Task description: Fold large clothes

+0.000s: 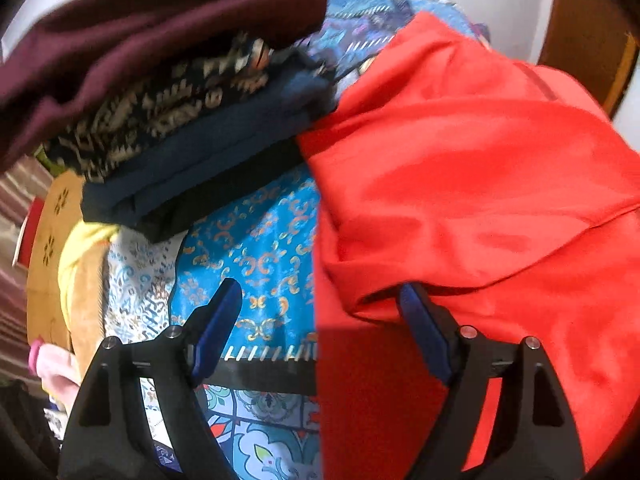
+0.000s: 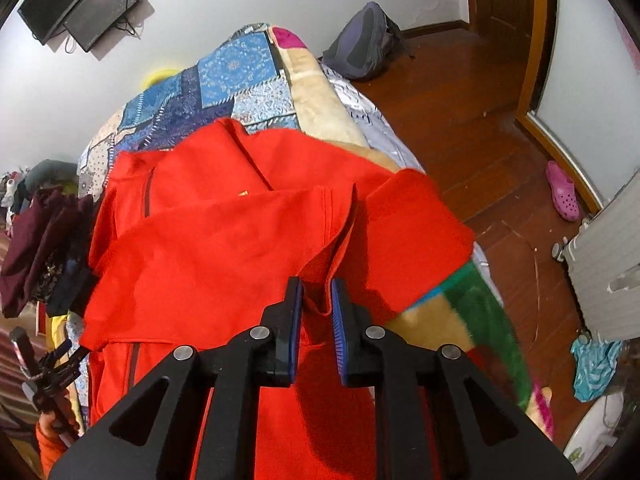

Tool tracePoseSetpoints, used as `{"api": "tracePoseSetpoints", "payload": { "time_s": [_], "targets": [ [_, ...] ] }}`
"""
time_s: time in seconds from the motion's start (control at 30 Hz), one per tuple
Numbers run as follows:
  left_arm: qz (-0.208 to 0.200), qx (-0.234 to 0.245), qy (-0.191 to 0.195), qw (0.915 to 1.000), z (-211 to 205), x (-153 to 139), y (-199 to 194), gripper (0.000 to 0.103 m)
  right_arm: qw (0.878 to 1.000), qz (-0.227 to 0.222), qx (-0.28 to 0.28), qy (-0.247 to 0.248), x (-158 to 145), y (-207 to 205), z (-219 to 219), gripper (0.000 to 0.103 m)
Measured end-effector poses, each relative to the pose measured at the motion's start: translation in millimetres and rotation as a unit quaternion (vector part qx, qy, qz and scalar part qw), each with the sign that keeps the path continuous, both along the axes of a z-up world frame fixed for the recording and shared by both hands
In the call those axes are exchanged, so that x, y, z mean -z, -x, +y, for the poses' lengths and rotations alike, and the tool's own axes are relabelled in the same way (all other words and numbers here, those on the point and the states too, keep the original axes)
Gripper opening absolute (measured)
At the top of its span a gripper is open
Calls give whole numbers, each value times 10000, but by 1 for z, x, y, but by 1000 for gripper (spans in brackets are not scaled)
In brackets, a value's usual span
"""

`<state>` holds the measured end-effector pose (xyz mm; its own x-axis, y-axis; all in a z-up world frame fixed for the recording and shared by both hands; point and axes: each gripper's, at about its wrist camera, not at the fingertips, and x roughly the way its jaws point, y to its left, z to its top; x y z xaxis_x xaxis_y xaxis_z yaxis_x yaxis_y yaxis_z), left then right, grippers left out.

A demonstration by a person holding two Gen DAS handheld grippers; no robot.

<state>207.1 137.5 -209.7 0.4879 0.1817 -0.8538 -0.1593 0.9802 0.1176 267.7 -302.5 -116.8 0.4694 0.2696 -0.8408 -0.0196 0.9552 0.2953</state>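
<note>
A large red garment point(image 2: 224, 232) lies spread on the patterned blue bedspread point(image 2: 236, 76); it also fills the right half of the left wrist view point(image 1: 460, 168). My right gripper point(image 2: 317, 300) is nearly closed on a raised fold of the red garment, which hangs between the blue pads. My left gripper point(image 1: 320, 300) is open wide at the garment's left edge; its right finger point(image 1: 424, 328) sits under a red fold, its left finger point(image 1: 218, 320) over the bedspread point(image 1: 256, 248). The left gripper also shows small at the lower left of the right wrist view point(image 2: 60, 356).
A stack of folded clothes point(image 1: 168, 92), maroon on top, sits on the bed left of the red garment. A backpack point(image 2: 366, 42), pink shoe point(image 2: 563, 190), white suitcase point(image 2: 608, 264) and wooden floor point(image 2: 460, 92) lie to the right of the bed.
</note>
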Motion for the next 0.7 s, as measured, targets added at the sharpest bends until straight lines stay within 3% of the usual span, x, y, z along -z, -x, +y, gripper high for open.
{"api": "tracePoseSetpoints", "payload": {
  "time_s": [0.1,0.27,0.37,0.47,0.6,0.7],
  "targets": [
    [-228,94,37,9997,-9,-19,1,81,9997,-124,47,210,-11,1,-4,16],
    [-719,265,74,9970,-27,-59,-7,81,9983,-383,304,313,-27,4,-21,56],
    [-936,284,79,9952,-33,-72,-18,83,9978,-397,503,160,-27,3,-35,58],
    [-998,250,201,9945,-36,-75,-30,84,9969,-98,718,-295,-10,-3,-52,58],
    [-729,296,838,9934,-39,-60,-50,84,9923,502,766,-833,24,-11,-64,58],
    [-437,334,1074,9927,-46,-43,-59,84,9886,797,878,-924,49,-16,-68,58]
  ]
}}
